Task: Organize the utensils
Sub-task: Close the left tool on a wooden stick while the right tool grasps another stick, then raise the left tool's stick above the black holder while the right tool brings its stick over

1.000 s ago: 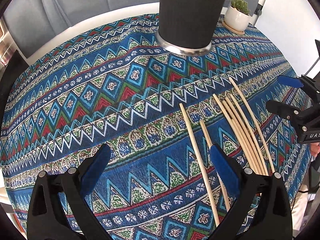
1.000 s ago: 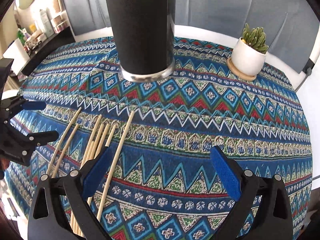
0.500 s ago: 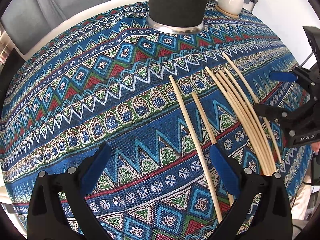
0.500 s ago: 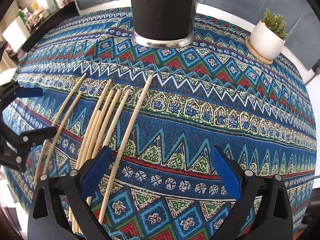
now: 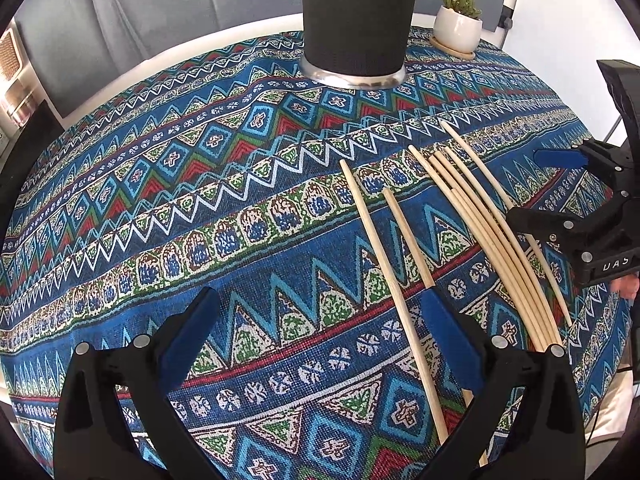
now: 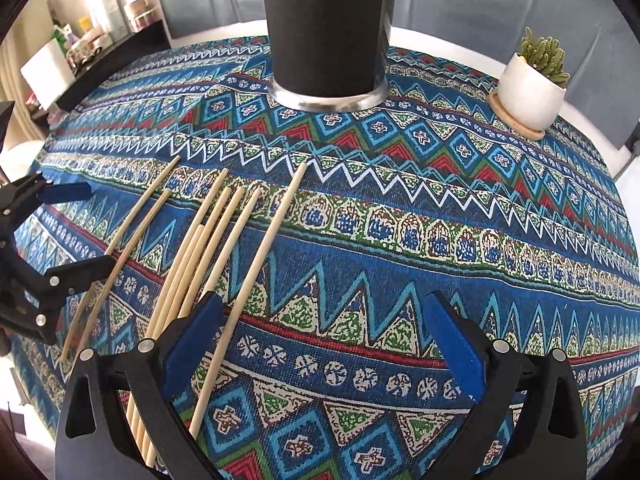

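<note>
Chopsticks [image 5: 486, 236]: bare wooden sticks lying loose on the patterned tablecloth [image 5: 224, 208], between the two grippers and in front of the holder; none is lifted.
Layout: two sticks lie apart on the left of the group [image 5: 378, 248]; a tight fan of about five lies in the middle; one more sits at the far right edge, seen clearly in the right wrist view [image 6: 260, 256].
Left gripper [image 5: 320, 328]: tongs spread wide, nothing between them; its right pad rests over or just above the second stick from the left, contact cannot be confirmed.
Right gripper [image 6: 320, 328]: tongs likewise spread wide and empty; its left pad sits among the near ends of the bundled sticks.
Change noted: against the view of a second ago, both cameras now sit lower and closer to the cloth, and the sticks fill more of each view. The sticks themselves have not shifted.
Meaning for task: judged an approach to a pick-up, with no grasp made yet.
Holder [image 5: 356, 20]: tall black cylinder with a metal base ring, upright at the far side of the cloth, well apart from the sticks.
Holder contents: rim is out of frame in both current views; contents cannot be told.
Other container: white pot with a small cactus [image 6: 532, 88] on a wooden coaster, to the right of the holder, clear of the work.
Risk: fanned sticks lie close, so one closure may catch two.
</note>
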A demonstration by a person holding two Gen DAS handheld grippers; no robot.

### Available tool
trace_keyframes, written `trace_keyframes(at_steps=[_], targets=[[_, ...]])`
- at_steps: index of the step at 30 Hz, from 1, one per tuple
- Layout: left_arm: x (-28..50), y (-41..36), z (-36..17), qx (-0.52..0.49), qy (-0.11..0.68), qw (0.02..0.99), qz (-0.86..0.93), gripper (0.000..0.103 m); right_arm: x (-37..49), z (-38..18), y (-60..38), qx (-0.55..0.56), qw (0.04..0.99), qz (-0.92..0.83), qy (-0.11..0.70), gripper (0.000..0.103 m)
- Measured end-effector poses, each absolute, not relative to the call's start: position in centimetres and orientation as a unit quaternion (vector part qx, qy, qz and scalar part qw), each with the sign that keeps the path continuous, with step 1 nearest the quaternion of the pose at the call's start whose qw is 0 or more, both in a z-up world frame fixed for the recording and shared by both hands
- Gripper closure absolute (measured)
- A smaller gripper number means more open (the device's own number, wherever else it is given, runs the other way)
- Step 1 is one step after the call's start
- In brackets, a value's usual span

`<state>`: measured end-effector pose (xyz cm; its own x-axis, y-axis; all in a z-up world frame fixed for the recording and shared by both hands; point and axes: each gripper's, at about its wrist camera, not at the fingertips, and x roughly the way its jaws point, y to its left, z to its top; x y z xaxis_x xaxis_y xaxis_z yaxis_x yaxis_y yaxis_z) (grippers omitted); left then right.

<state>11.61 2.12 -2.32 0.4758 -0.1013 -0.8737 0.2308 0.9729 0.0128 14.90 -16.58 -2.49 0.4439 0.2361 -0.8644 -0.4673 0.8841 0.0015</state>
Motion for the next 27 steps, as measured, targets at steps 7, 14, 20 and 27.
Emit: trace_keyframes(at_steps=[7, 14, 20, 27], targets=[[12.1, 2.0, -1.9, 0.1, 0.511, 0.84, -0.154, 0.022, 15.8, -2.6, -16.2, -0.146, 0.814, 0.223, 0.516, 0.009], [13.1, 5.5, -0.9, 0.087, 0.541, 0.824, -0.144, 0.089, 15.6, -1.4, -15.9, -0.175, 0.793, 0.257, 0.525, 0.096], [12.3, 8.6, -1.0, 0.036, 0.556, 0.818, -0.144, 0.098, 15.6, -1.7, -18.0, -0.154, 0.783, 0.278, 0.535, 0.099], [10.5, 12.7, -0.6, -0.052, 0.534, 0.834, -0.128, 0.098, 15.1, -1.2, -23.3, -0.05, 0.805, 0.305, 0.506, 0.099]])
